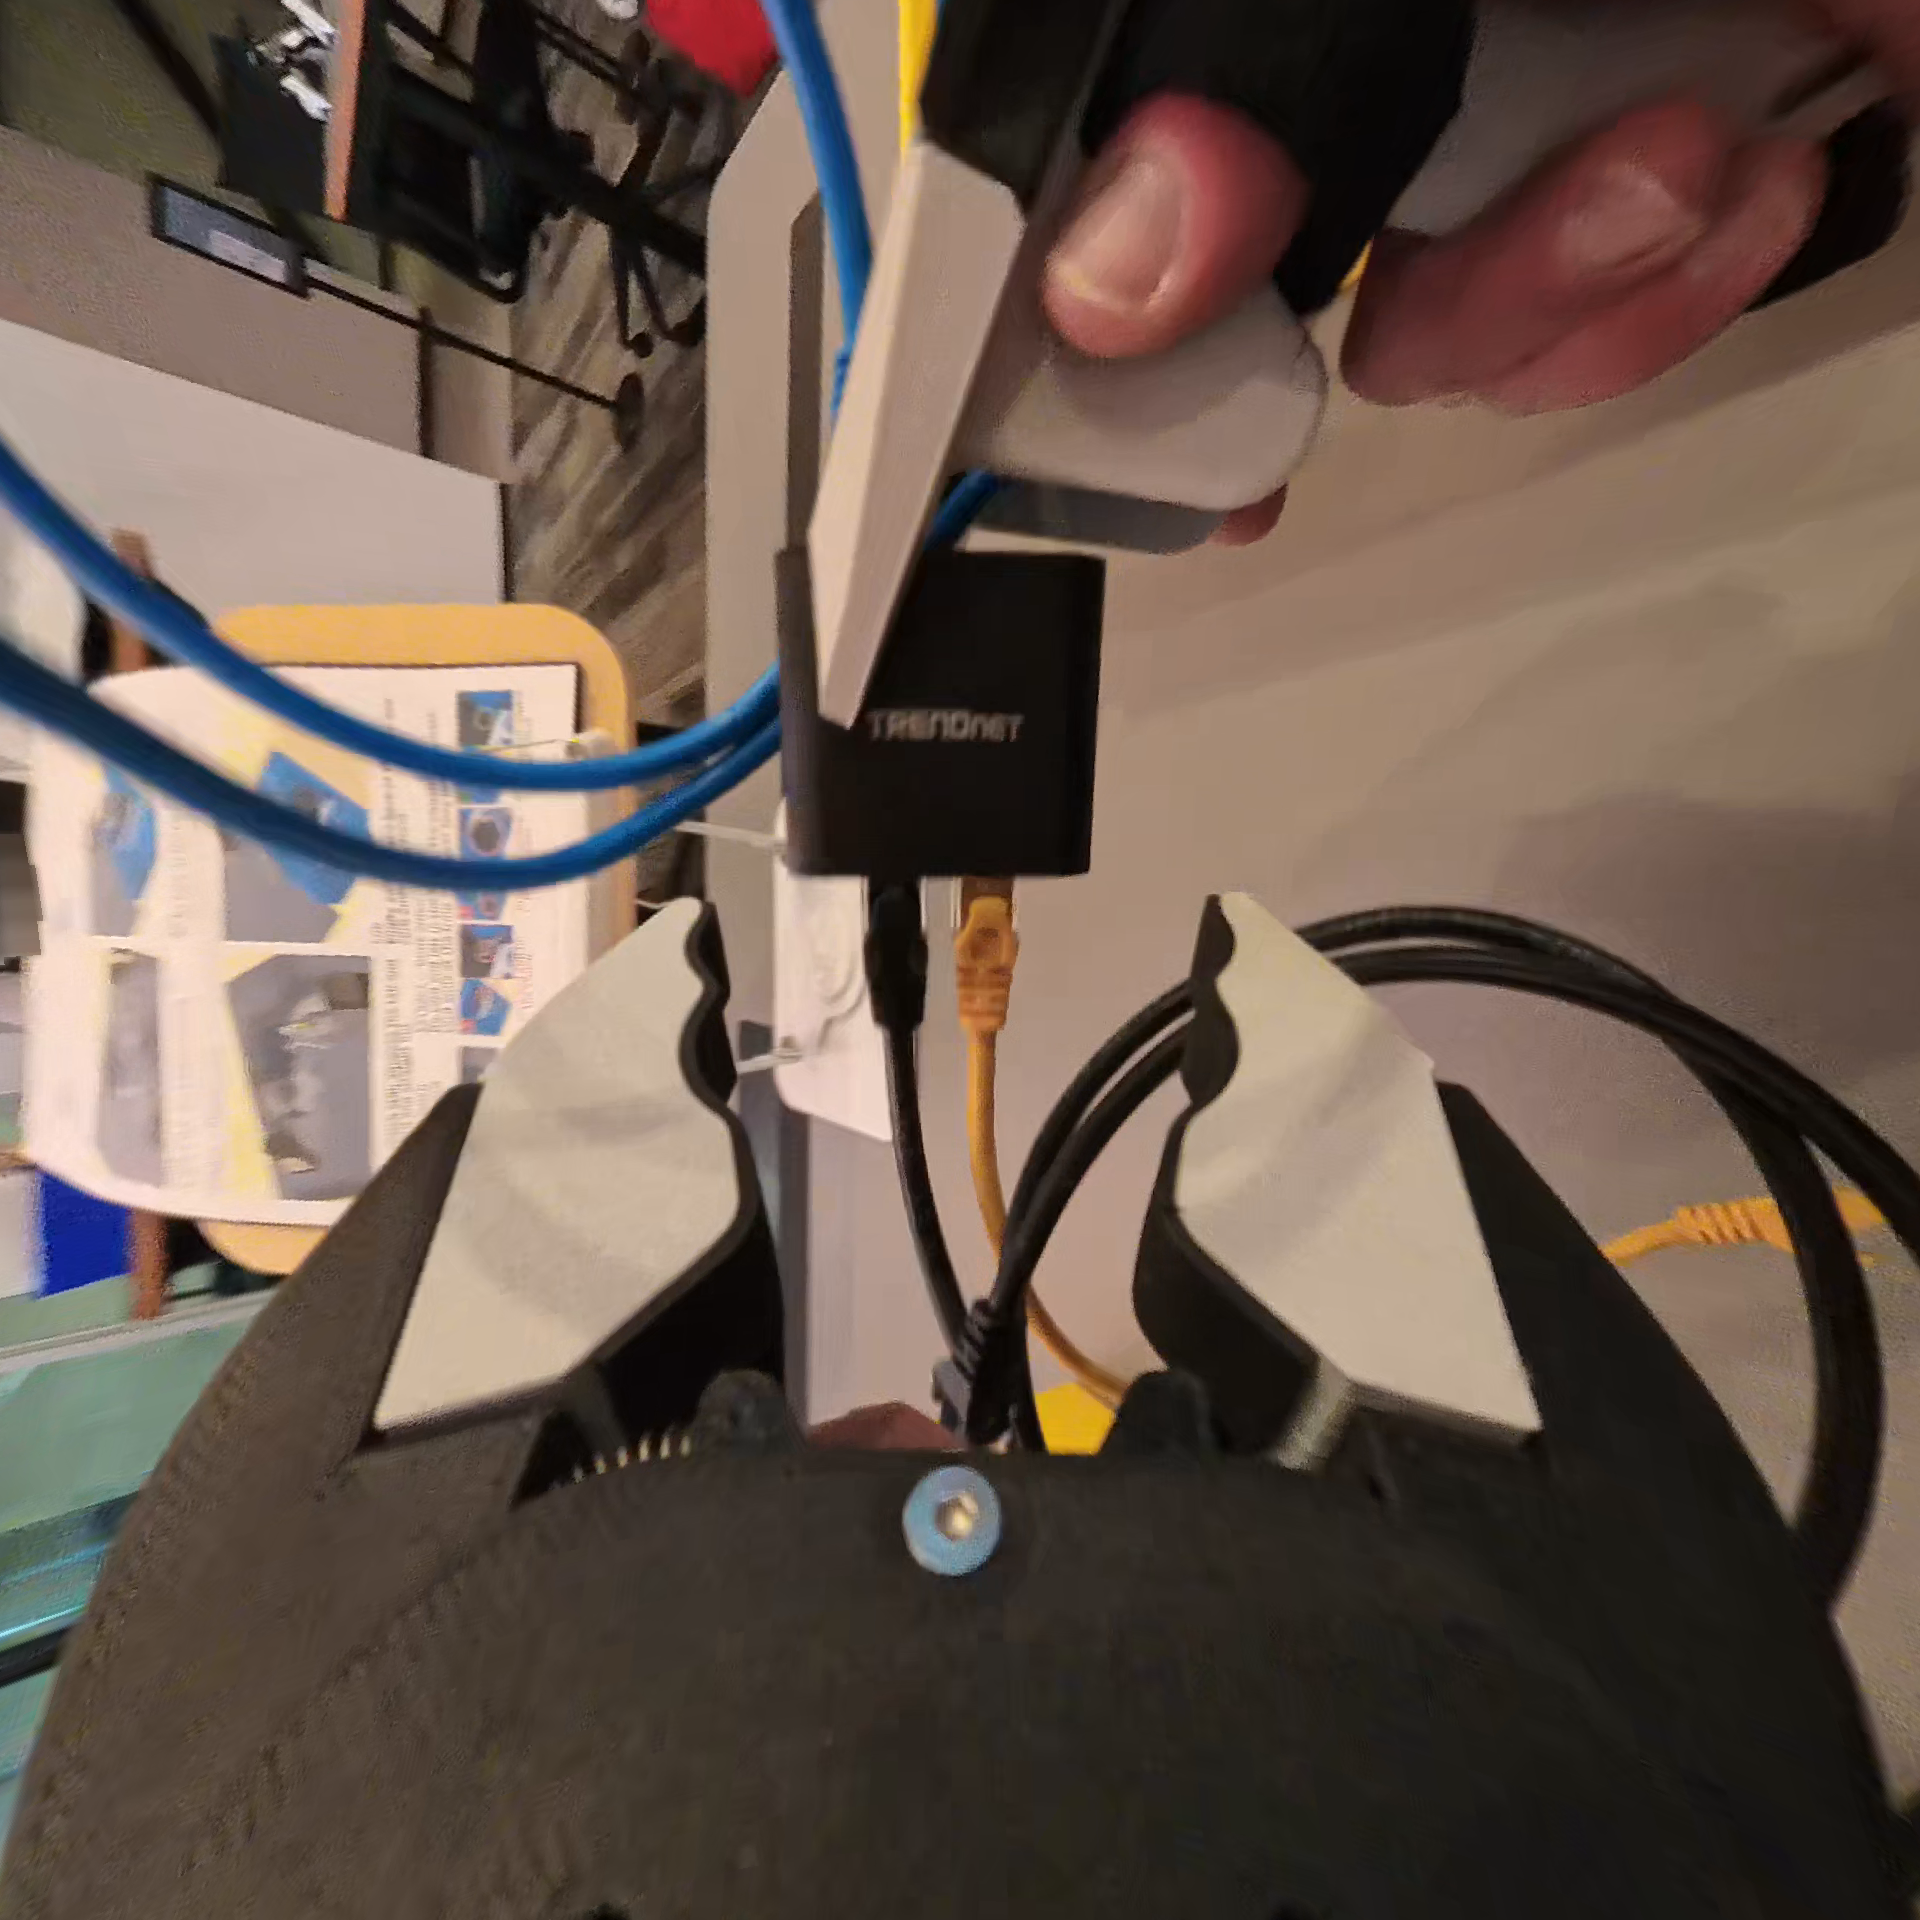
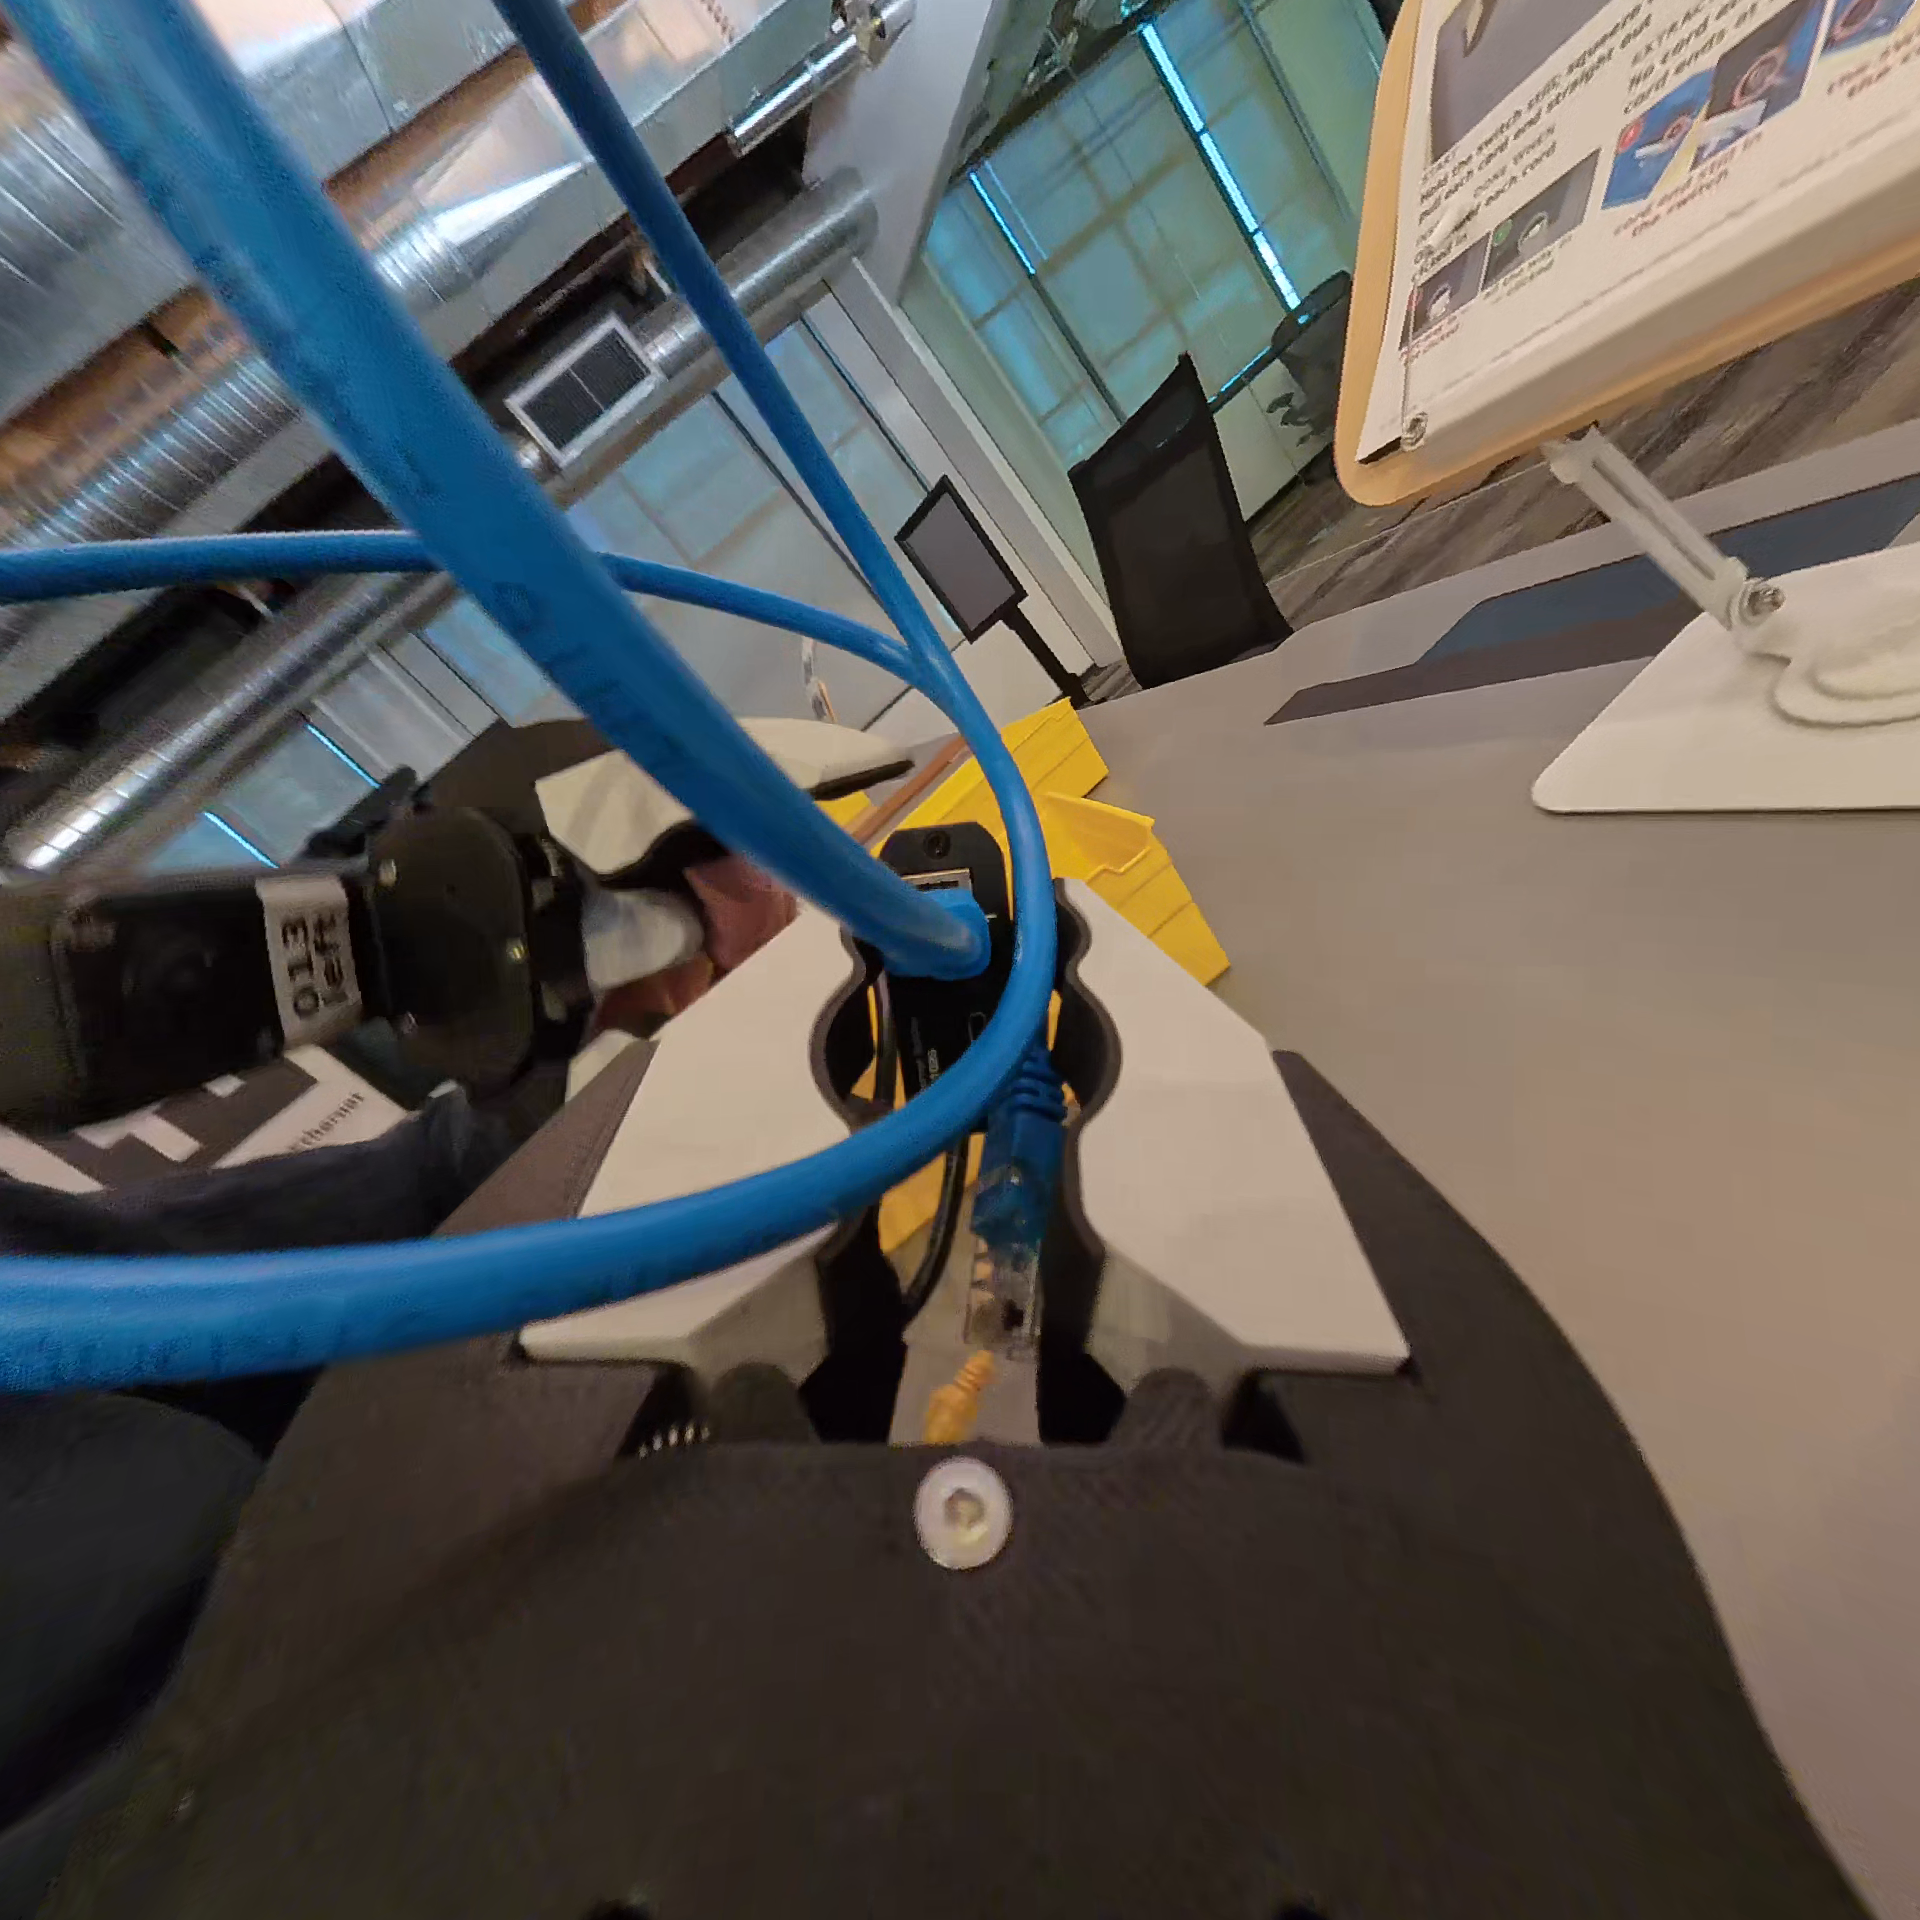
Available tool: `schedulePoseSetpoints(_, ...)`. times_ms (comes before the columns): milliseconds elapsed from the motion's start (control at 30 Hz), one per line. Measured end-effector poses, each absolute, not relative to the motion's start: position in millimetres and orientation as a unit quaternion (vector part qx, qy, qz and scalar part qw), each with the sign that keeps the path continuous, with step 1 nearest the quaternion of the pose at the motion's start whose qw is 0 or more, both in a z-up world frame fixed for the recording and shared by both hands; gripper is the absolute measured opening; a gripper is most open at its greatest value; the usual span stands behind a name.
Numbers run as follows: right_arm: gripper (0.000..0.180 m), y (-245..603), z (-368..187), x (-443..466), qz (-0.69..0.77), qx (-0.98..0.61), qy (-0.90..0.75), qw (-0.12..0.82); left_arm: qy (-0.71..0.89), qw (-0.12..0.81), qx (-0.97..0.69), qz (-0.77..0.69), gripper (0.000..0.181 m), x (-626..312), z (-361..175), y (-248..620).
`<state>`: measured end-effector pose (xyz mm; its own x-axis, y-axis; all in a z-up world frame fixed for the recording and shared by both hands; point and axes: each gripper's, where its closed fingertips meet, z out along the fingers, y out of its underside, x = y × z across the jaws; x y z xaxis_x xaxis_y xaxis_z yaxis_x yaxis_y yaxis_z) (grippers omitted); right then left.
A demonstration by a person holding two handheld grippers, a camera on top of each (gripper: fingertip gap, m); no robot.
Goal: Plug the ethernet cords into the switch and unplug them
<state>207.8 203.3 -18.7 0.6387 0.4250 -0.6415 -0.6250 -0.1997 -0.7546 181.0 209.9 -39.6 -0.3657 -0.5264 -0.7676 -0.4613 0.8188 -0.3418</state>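
The right gripper clamped the switch to steady it; ahead of the left gripper's spread fingers sat the plugged yellow cord, seemingly its next grasp.

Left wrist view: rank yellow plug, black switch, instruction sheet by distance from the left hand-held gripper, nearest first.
From the left hand-held gripper:
1. yellow plug, between the fingertips, seated in the switch's near face.
2. black switch, straight ahead, just beyond.
3. instruction sheet, far off left, behind the blue cables.
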Motion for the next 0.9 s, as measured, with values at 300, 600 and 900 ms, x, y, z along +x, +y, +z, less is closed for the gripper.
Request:
schedulePoseSetpoints(300,0.029,211.0,-18.4,183.5,0.478,-0.638,0.096,0.596,0.808,0.517,-0.25,0.129,0.073,193.8,-48.0,227.5)
schedulePoseSetpoints(600,0.031,219.3,-34.3,170.7,0.463,-0.669,0.072,0.576,0.85,0.423,-0.303,0.074,0.067,178.6,-71.5,234.2)
schedulePoseSetpoints(900,0.044,191.3,-46.0,192.0,0.33,-0.744,0.014,0.582,0.871,0.28,-0.399,-0.06,0.067,151.4,-81.8,244.8)
